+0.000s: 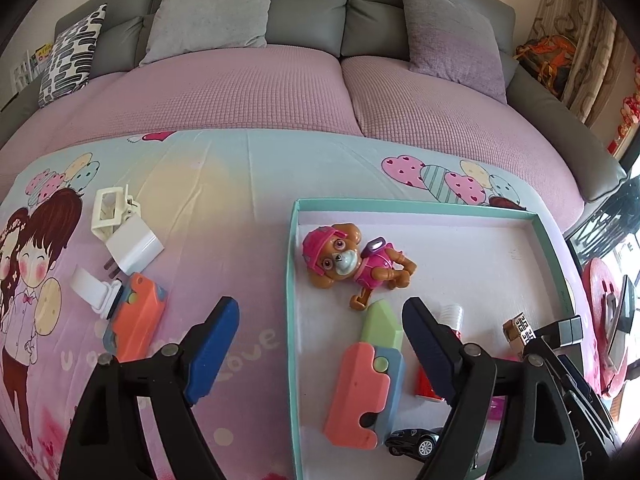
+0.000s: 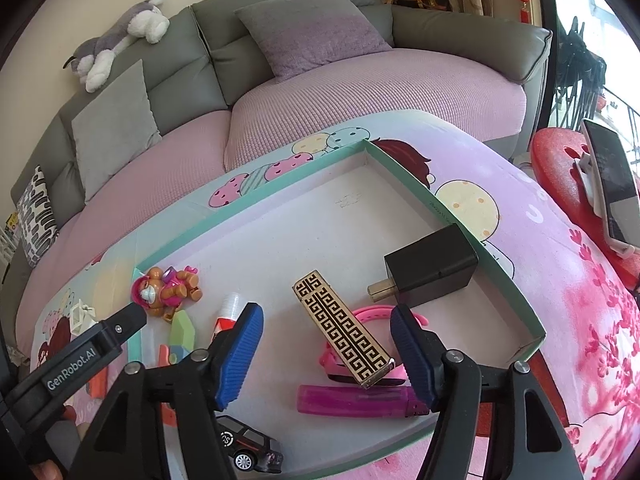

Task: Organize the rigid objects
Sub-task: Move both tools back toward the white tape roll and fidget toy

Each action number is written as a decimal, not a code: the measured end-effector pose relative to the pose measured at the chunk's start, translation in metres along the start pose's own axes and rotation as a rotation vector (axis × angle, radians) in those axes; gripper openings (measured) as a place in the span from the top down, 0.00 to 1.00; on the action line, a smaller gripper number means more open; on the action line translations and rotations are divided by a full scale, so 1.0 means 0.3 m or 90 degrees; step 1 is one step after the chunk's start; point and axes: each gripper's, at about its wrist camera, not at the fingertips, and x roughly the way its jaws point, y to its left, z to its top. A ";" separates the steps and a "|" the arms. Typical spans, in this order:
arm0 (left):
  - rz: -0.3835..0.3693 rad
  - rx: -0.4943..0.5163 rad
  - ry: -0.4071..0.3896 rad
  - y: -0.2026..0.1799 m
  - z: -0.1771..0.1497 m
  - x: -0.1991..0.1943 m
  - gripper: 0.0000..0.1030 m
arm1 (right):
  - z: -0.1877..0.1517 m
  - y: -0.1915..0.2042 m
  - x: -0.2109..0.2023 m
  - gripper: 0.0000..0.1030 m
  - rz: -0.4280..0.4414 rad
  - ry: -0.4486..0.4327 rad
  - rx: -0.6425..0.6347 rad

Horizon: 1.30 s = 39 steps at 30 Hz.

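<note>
Teal-rimmed cardboard tray (image 1: 294, 320), white floor, on a printed cartoon cloth (image 1: 224, 184) spread over the sofa; holds a pup figure (image 1: 352, 264), a salmon-and-blue block toy (image 1: 360, 392), a black toy car (image 1: 412, 440), a black plug adapter (image 2: 432, 276), a gold key-pattern lighter case (image 2: 344, 340) propped aslant on a pink band (image 2: 372, 314), and a magenta lighter (image 2: 352, 400); still outside, on the cloth to the left: an orange block toy (image 1: 136, 320), a white charger (image 1: 134, 250), a white clip (image 1: 94, 290), a cream frame piece (image 1: 106, 214); left gripper (image 1: 320, 340) wide open and empty, straddling the tray's left wall; right gripper (image 2: 326, 344) open, empty, low over the gold case without touching it; step in hand, as judged: fetching the remaining items; advice: swing the left gripper left to the orange block toy, nearest; align the fingers across its narrow sides; keep clear of the clip touching its far end; lift high enough to pass the rim before releasing onto bare tray floor.
</note>
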 end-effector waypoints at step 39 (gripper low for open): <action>0.211 -0.235 -0.120 0.765 -0.063 -0.210 0.03 | -0.203 0.636 0.037 0.00 0.104 0.005 -0.242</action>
